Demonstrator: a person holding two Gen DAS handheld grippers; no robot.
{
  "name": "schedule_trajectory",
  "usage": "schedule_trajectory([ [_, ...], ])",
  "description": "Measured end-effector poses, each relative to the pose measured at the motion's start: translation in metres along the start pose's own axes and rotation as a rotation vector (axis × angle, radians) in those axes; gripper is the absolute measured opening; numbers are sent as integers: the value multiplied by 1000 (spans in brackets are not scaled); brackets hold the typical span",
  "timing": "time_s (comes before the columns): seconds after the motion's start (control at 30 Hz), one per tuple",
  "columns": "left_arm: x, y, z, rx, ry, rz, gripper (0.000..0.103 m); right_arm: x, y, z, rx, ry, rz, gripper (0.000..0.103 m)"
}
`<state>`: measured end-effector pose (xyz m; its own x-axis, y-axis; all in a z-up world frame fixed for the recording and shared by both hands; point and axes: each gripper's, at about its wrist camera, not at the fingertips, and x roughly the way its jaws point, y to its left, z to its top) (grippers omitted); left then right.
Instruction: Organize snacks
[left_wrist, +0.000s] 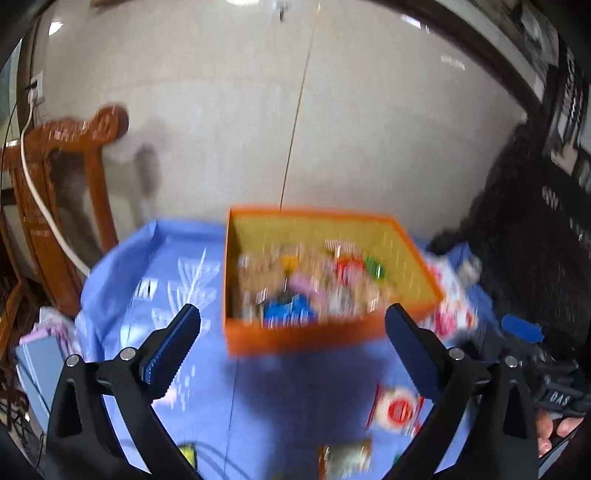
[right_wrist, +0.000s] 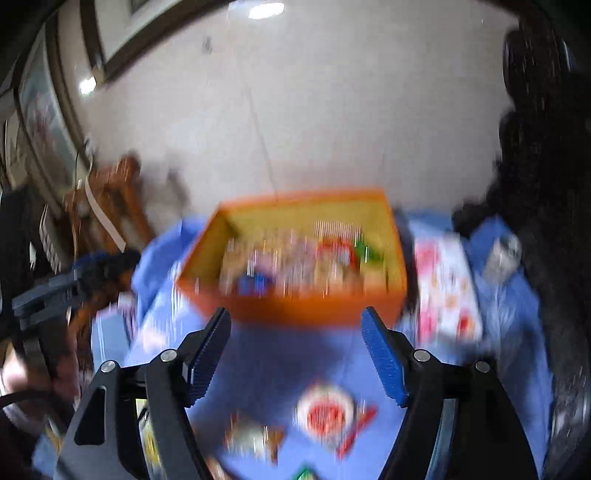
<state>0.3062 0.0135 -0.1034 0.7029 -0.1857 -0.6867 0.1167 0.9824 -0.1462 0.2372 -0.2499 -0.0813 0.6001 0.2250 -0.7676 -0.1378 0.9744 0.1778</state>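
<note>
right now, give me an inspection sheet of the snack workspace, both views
surface: blue cloth over the table, wrinkled at the far left corner
job's things: orange box with a yellow inside, holding mixed snack packets, too blurred to name; red and white packet and a brownish packet loose on the cloth in front of it
clutter: white and pink pack lying right of the box
grippers: left hand-held gripper open, empty; right hand-held gripper open, empty
cables: white cable draped over the wooden chair
surroundings: pale wall behind; dark shape far right, unclear
</note>
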Motion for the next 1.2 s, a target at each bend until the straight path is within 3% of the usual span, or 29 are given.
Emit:
schedule_trajectory([
  [0.3, -20, 22, -94, 7, 143, 61, 98, 5, 3, -149, 48, 366, 66, 75],
  [0.47, -33, 29, -119, -4, 182, 74, 98, 19, 23, -183, 84, 489, 152, 75],
  [0.6, -47, 33, -126, -5, 170, 66, 98, 31, 41, -196, 9, 530, 96, 75],
  [0.77, -57, 41, -133, 12, 167, 77, 98, 43, 56, -208, -25, 561, 89, 73],
  [0.83, -56, 45, -136, 12, 175, 80, 98, 52, 57, -212, -46, 580, 54, 57],
  [0.93, -52, 49, -143, 43, 190, 105, 98, 45, 50, -212, -13, 557, 33, 48],
  [1.0, -46, 46, -152, 108, 195, 114, 98, 33, 44, -208, 3, 519, -11, 47],
  [1.2, -15, 21, -187, 379, 264, 56, 98, 11, 22, -209, 134, 472, -15, 47],
])
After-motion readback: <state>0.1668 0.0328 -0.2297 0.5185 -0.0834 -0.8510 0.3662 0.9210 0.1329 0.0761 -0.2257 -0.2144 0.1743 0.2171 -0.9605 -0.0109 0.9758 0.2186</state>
